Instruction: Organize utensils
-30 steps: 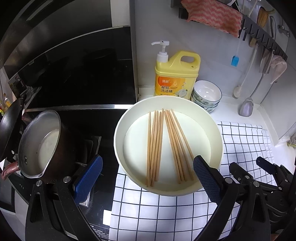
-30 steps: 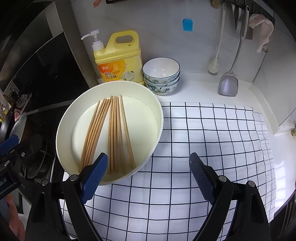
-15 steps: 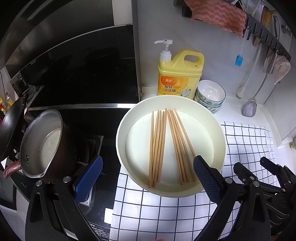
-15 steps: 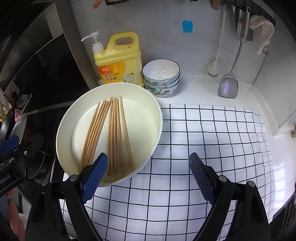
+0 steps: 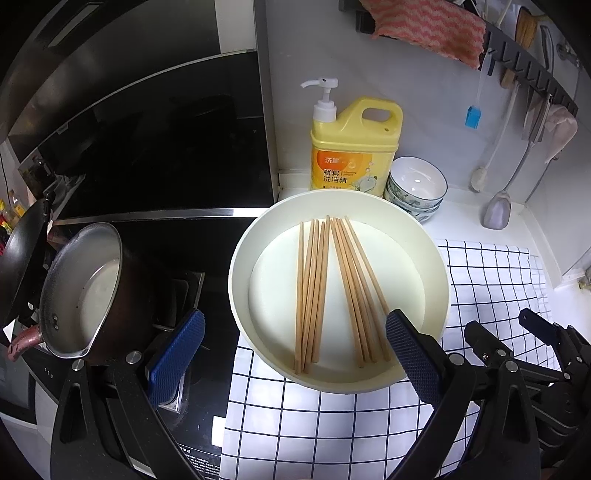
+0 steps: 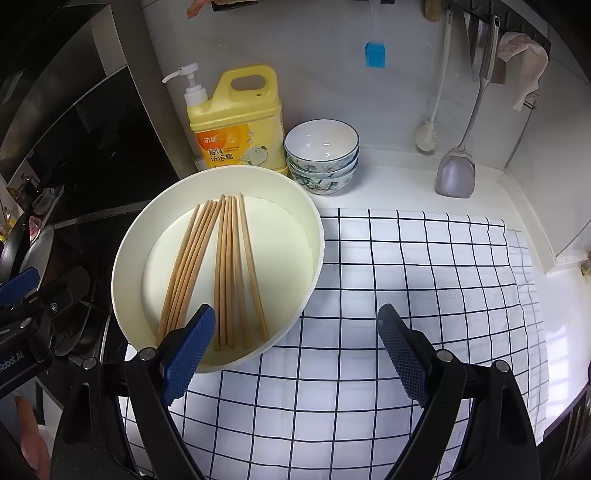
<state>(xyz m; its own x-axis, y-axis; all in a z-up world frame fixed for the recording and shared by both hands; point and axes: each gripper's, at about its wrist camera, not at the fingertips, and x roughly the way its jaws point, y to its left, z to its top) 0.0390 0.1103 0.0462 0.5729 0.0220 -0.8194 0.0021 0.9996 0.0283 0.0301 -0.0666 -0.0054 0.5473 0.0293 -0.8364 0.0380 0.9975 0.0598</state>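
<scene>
A round cream basin point(image 5: 240, 295) sits on the counter with its near side on a white cloth with a dark grid point(image 6: 406, 295), and in it lie the wooden chopsticks point(image 5: 314, 295) in two loose bundles, one nearly straight and the other fanned to the right, their near ends against the basin's front wall; the left gripper point(image 5: 291, 350) hangs above the basin's near rim with its blue-padded jaws wide apart and nothing between them but the basin below, one pad over the dark stove edge and the other over the right bundle's ends; the right gripper point(image 6: 295, 350) hovers over the cloth just beside the basin, its jaws likewise spread wide and holding nothing, its left pad overlapping the basin's rim in the view; behind the basin stand a yellow pump bottle of dish soap point(image 6: 236, 122) and, just beside it, a stack of patterned bowls point(image 6: 321, 155); on the wall rail hang a spatula point(image 6: 456, 173), a brush point(image 6: 426, 136) and a pink cloth point(image 5: 428, 29); to the left a dark saucepan point(image 5: 81, 291) stands on the stove, holding what may be a pale liquid, though the dim light makes that hard to judge.
</scene>
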